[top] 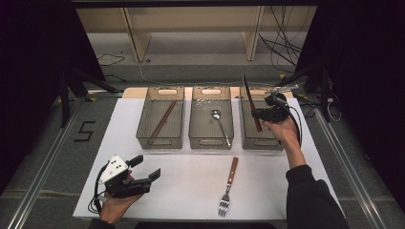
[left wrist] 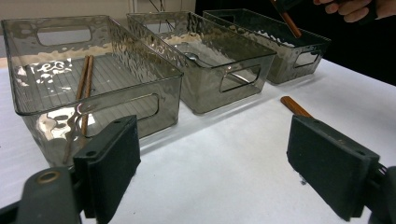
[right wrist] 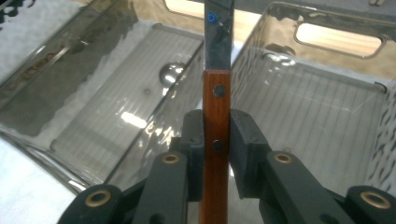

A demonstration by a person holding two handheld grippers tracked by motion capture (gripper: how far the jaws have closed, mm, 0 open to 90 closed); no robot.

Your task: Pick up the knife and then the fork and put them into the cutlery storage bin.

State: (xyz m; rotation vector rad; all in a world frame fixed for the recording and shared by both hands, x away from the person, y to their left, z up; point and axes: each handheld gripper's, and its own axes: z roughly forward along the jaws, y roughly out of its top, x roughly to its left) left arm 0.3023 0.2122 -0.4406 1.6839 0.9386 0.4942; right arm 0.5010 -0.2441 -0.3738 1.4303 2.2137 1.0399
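Note:
My right gripper (top: 261, 115) is shut on the wooden handle of a knife (top: 248, 92), held over the right-hand clear bin (top: 268, 144) with the dark blade pointing up and away. In the right gripper view the pads (right wrist: 243, 140) press both sides of the knife handle (right wrist: 216, 100). A fork (top: 228, 187) with a wooden handle lies on the white table near the front edge. My left gripper (top: 147, 168) rests open at the front left with nothing between its jaws; in its own view that gripper (left wrist: 217, 158) faces the bins and the fork's handle tip (left wrist: 294, 106).
Three clear bins stand in a row at the back. The left bin (top: 142, 121) holds chopsticks (top: 162, 119), and the middle bin (top: 210, 143) holds a spoon (top: 219, 123). Cables and a wooden shelf frame lie beyond the table.

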